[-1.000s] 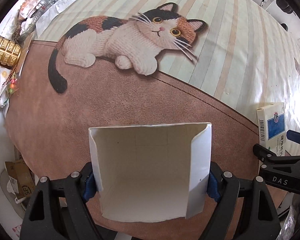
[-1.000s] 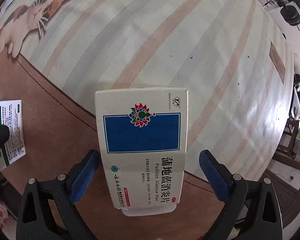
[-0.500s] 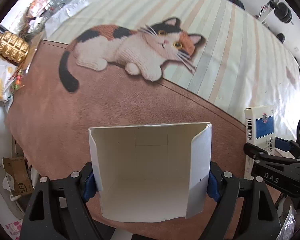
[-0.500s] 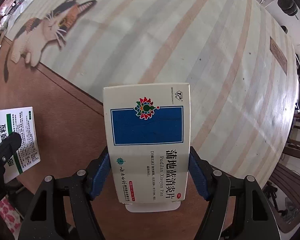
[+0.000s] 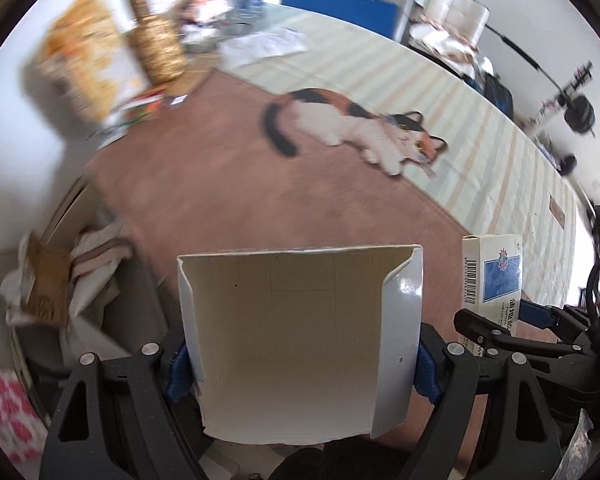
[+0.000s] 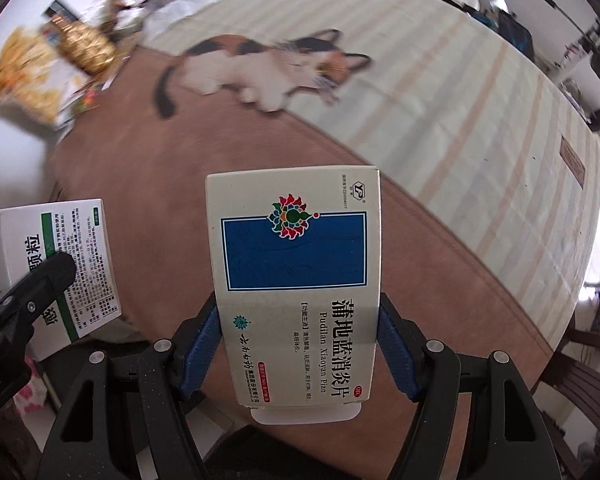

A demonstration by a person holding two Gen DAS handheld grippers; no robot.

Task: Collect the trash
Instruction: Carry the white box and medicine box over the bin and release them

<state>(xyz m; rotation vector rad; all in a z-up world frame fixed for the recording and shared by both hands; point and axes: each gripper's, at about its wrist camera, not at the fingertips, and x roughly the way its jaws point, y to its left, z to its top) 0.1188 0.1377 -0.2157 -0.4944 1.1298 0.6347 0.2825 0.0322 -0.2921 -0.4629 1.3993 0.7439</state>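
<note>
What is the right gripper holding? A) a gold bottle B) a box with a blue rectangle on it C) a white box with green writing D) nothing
B: the right gripper has its blue pads pressed on both sides of the box with the blue rectangle.

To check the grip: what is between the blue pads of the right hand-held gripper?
The blue-and-white medicine box, pressed by both pads, in the right wrist view.

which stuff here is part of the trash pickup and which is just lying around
Job in hand:
- open white cardboard carton, in left tongs
- white-and-blue flat medicine box, in right tongs

Lying about:
- cat-print striped mat
- gold textured bottle
- orange-patterned snack bag
</note>
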